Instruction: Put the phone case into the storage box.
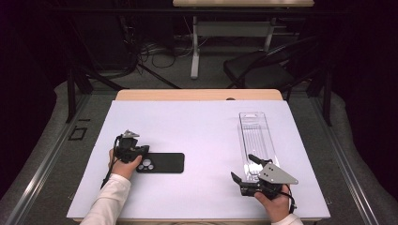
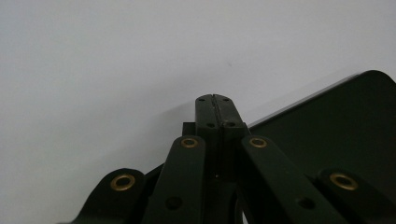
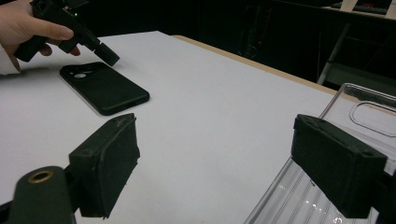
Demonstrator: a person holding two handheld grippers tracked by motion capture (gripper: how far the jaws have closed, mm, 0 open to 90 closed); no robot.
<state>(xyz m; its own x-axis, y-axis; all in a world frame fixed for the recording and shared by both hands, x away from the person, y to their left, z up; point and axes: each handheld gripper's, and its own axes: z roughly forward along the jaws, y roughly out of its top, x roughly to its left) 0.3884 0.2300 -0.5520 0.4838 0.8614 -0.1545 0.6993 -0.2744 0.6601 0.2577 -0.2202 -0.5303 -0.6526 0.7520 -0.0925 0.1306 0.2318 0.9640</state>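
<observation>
Over phone (image 1: 162, 162): L hand-held gripper (image 1: 142, 152) clenched, empty | R hand-held gripper (image 1: 244, 168) released, by tray (image 1: 256, 136)

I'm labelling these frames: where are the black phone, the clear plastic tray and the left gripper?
black phone (image 1: 164, 162), high view, middle of its back.
clear plastic tray (image 1: 254, 133), high view, its ribbed floor.
left gripper (image 2: 215, 100), left gripper view, tips of its closed jaws.
</observation>
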